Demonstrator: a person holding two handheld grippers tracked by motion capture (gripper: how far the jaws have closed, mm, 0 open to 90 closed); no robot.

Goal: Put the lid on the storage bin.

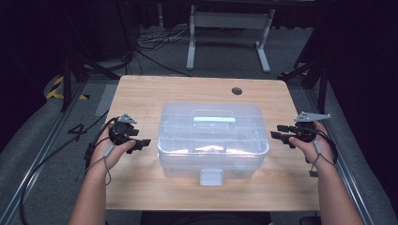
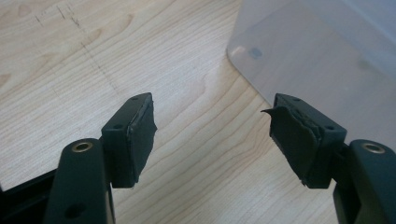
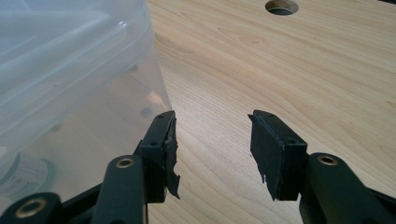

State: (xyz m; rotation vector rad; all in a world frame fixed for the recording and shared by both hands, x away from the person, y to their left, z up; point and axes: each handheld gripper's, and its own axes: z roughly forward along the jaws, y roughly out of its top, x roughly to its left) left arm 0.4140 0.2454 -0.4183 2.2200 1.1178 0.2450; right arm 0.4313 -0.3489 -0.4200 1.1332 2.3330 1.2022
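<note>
A clear plastic storage box (image 1: 211, 138) with a lid, a top handle and a front latch (image 1: 211, 177) stands in the middle of the wooden table (image 1: 141, 93). My left gripper (image 1: 141, 143) hovers just off the box's left side, jaws pointing at it; in the left gripper view it (image 2: 212, 140) stands open with only bare wood between the pads and the box's corner (image 2: 317, 65) ahead at the right. My right gripper (image 1: 278, 132) sits off the box's right side. In the right gripper view it (image 3: 212, 151) is open and empty, the box wall (image 3: 74, 84) at its left.
A round cable hole (image 1: 237, 90) lies in the table near the far edge, also in the right gripper view (image 3: 281, 5). Bare wood borders the box on every side. Beyond the table stand a white frame (image 1: 230, 33) and loose cables on grey floor.
</note>
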